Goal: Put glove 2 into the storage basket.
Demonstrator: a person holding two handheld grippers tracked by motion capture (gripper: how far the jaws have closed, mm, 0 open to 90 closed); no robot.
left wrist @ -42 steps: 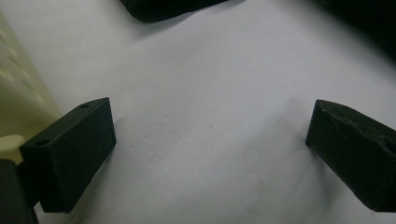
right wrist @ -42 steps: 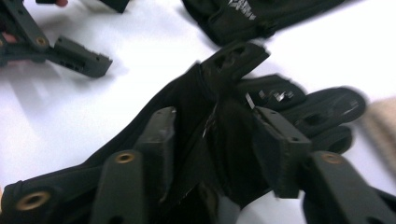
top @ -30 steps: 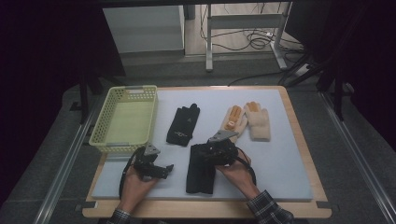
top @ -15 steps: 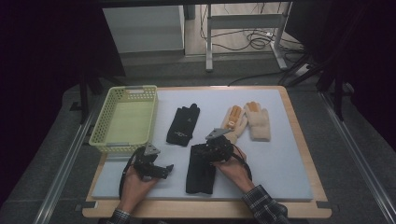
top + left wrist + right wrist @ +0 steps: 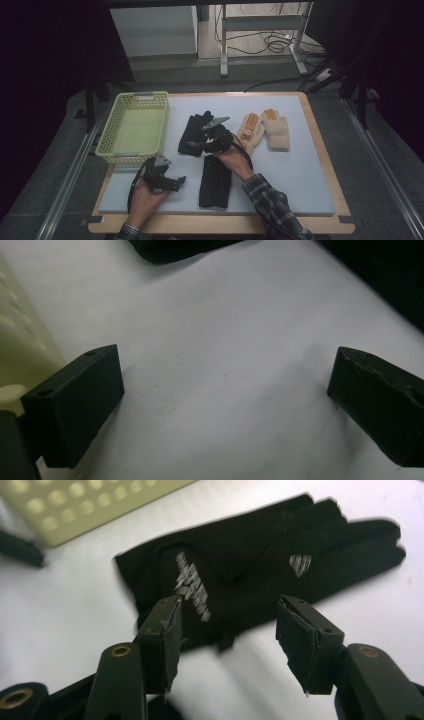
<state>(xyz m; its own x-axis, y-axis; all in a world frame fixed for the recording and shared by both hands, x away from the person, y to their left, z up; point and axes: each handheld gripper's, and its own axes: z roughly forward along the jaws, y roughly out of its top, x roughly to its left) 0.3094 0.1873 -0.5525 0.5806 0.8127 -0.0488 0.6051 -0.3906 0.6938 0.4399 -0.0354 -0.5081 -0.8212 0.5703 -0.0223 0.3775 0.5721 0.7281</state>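
Two black gloves lie on the white mat: the far black glove point(image 5: 191, 134) right of the basket, and the near black glove point(image 5: 215, 184) toward the front. My right gripper point(image 5: 205, 142) hovers at the far glove's right edge. In the right gripper view it point(image 5: 227, 635) is open just above that glove point(image 5: 250, 565), near its white logo, with nothing pinched. My left gripper point(image 5: 178, 182) rests low at the front left. In the left gripper view it point(image 5: 225, 395) is wide open over bare mat.
A yellow-green plastic basket point(image 5: 114, 150) stands at the left of the mat, and its holed wall point(image 5: 85, 505) shows in the right gripper view. A pair of cream and orange gloves point(image 5: 276, 131) lies to the right. The wooden table edge point(image 5: 220, 227) runs along the front.
My right hand has moved away from the near black glove, back and to the left, to the far black glove. The left hand has stayed put.
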